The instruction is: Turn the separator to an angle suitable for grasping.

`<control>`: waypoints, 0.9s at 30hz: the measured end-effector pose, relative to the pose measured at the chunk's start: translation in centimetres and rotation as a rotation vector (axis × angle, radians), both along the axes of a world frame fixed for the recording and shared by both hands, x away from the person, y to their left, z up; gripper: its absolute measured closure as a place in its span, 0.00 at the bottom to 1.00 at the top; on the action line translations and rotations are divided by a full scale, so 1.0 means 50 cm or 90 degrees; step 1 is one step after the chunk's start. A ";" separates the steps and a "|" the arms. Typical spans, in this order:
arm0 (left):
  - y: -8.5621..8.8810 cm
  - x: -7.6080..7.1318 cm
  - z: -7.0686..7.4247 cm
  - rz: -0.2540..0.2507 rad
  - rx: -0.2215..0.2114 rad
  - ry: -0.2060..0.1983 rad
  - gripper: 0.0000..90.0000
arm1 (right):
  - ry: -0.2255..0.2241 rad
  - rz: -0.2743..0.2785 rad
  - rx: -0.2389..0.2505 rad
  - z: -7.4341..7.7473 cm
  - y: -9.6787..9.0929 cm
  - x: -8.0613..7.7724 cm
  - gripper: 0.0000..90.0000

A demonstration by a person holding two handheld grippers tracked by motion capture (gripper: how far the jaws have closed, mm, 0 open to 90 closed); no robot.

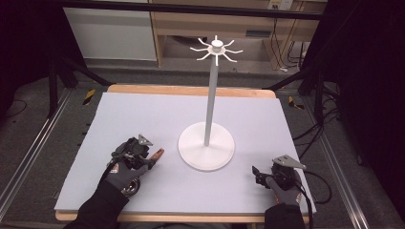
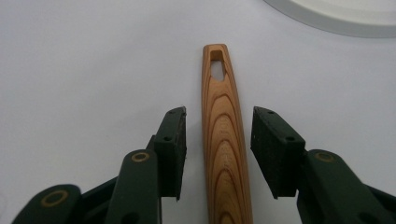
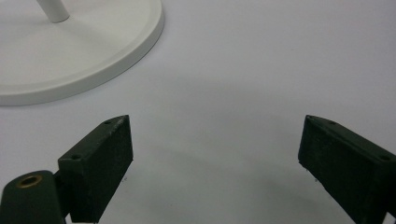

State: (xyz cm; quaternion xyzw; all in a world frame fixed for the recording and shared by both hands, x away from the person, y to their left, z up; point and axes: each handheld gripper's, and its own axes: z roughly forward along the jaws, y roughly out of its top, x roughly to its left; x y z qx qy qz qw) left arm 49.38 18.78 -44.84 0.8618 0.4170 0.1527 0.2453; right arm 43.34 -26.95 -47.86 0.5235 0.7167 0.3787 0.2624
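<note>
Seen from the high view: left gripper (image 1: 152,159) low at about 8 o'clock from the white stand (image 1: 206,145), carried by a gloved left hand (image 1: 125,171) whose forearm enters from the bottom edge and angles toward 1 o'clock. Wrist kept low over the grey mat (image 1: 143,119), grey plate of the gripper turned up.

Wooden handle (image 2: 224,140) lying flat on the mat, poking out from the left gripper toward 2 o'clock, its tip just short of the stand's round base. In the left gripper view: handle running straight up between the two black jaws, slot at its far end, grain showing. Jaws apart, a clear gap on either side of the handle, pads (image 2: 173,149) not pressing on it.

Right gripper (image 1: 258,174) at about 4 o'clock from the stand, near the mat's front right corner, held by a gloved right hand (image 1: 284,187) with the forearm coming up from the bottom edge and the gripper pointing toward 10 o'clock. In the right gripper view: jaws spread wide over bare mat, base of the stand at 11 o'clock.
</note>
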 end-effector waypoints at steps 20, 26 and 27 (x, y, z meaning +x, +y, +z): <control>-0.020 0.014 -0.020 0.001 0.014 0.017 0.73 | 0.004 0.002 -0.002 -0.001 -0.002 0.001 0.11; -0.014 0.019 -0.019 0.006 -0.002 0.031 0.74 | 0.008 0.004 0.002 -0.001 -0.001 0.000 0.11; -0.013 0.019 -0.018 0.005 -0.003 0.033 0.75 | 0.009 0.004 0.001 -0.001 -0.001 0.000 0.11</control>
